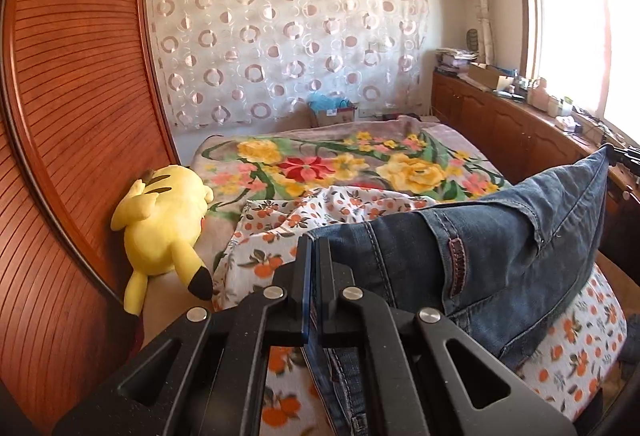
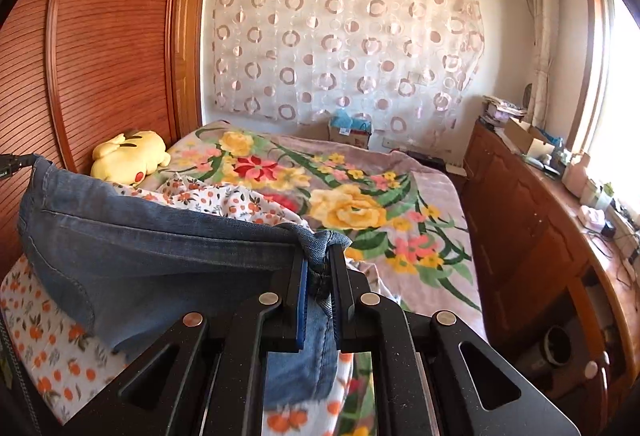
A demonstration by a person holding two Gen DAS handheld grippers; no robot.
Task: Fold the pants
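Note:
A pair of blue denim pants [image 1: 500, 244] hangs stretched between my two grippers above the bed. My left gripper [image 1: 314, 248] is shut on one edge of the denim, which runs off to the right toward the other gripper [image 1: 624, 156], just visible at the frame's edge. In the right wrist view my right gripper [image 2: 319, 256] is shut on a bunched corner of the pants [image 2: 160, 260]; the cloth spans leftward to the left gripper [image 2: 12, 164] at the far left. The lower part of the pants droops below the jaws.
A white sheet with orange print [image 1: 272, 248] lies under the pants on a floral blanket [image 2: 360, 212]. A yellow plush toy [image 1: 164, 228] lies by the wooden wardrobe [image 1: 80, 116]. A cluttered wooden cabinet [image 2: 540, 228] runs along the right, under the window.

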